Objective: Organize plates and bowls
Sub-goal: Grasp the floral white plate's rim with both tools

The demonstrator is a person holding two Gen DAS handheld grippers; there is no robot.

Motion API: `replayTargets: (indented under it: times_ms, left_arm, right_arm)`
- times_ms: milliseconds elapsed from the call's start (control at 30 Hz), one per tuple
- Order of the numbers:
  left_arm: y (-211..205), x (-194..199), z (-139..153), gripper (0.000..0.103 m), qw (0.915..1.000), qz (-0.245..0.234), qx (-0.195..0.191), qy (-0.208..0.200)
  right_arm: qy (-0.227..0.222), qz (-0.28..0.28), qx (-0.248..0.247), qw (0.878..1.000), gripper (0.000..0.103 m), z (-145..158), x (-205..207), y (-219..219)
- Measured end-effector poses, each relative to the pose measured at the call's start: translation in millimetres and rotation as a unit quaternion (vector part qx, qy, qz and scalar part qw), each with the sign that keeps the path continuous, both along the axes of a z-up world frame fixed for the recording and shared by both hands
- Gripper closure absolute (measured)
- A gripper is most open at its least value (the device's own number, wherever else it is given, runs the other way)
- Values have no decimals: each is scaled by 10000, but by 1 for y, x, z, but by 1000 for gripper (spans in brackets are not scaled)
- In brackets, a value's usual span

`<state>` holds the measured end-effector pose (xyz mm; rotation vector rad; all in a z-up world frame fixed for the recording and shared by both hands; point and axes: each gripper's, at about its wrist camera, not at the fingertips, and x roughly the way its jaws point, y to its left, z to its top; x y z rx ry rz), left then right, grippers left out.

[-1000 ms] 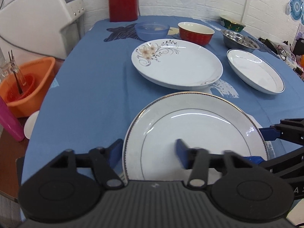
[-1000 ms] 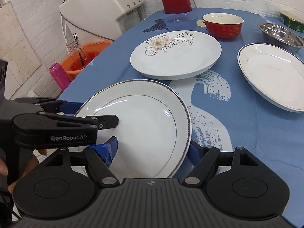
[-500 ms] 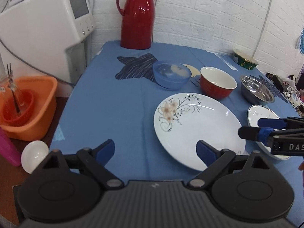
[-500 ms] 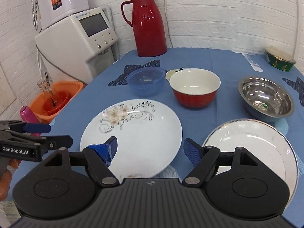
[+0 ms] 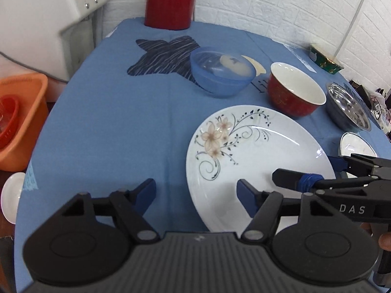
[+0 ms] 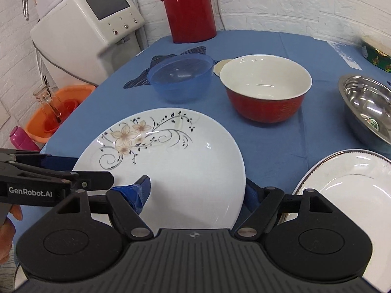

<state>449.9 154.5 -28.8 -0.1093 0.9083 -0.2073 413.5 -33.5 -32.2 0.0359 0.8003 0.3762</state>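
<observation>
Between the spread fingers of the right tongs (image 6: 195,191) lies the near-right edge of the floral plate (image 6: 171,161), one blue-taped finger over its white face and the other past its right rim; whether either finger touches the plate I cannot tell. Just left of these tongs, the left tongs (image 5: 195,191) also stand apart, their right finger above the plate's near-left part and their left finger over bare blue cloth of the bench (image 5: 110,122). Each pair shows in the other's view, reaching in from the side over the same plate, which rests flat on the bench. Right of the right tongs, close by, sits a white plate with a dark rim (image 6: 354,190). Beyond the floral plate stand a blue plastic bowl (image 6: 180,78) on the left and a red bowl with a white inside (image 6: 266,90) on the right, near each other. Farther right is a steel bowl (image 6: 366,107). At the far end of the bench stands a red thermos jug (image 6: 189,7), and off the bench's left edge an orange basin (image 5: 17,119)
</observation>
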Motion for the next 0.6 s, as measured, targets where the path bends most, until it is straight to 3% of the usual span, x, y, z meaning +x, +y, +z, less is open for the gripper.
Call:
replayTargets:
  times_ms: [267,533,567,600]
  left_arm:
    - [-9,1,-4,33,9996,-14,229,-154]
    - [-12,1,-5,32,9993,-2,324,-209]
    - [-12,1,-5,34,9991,-8,343,-229]
    - [-13,0,-4,43,9991,-38,328,-255]
  right_arm:
    - [-304,124,-328,9989,35,-5,-13,8]
    - [-506,81,-292,9983,31,-9,-16,9]
    - [-487,76,-286,9984,31,-9,-15,9]
    - [-478,94,-279,9984,31,-9,-15,9]
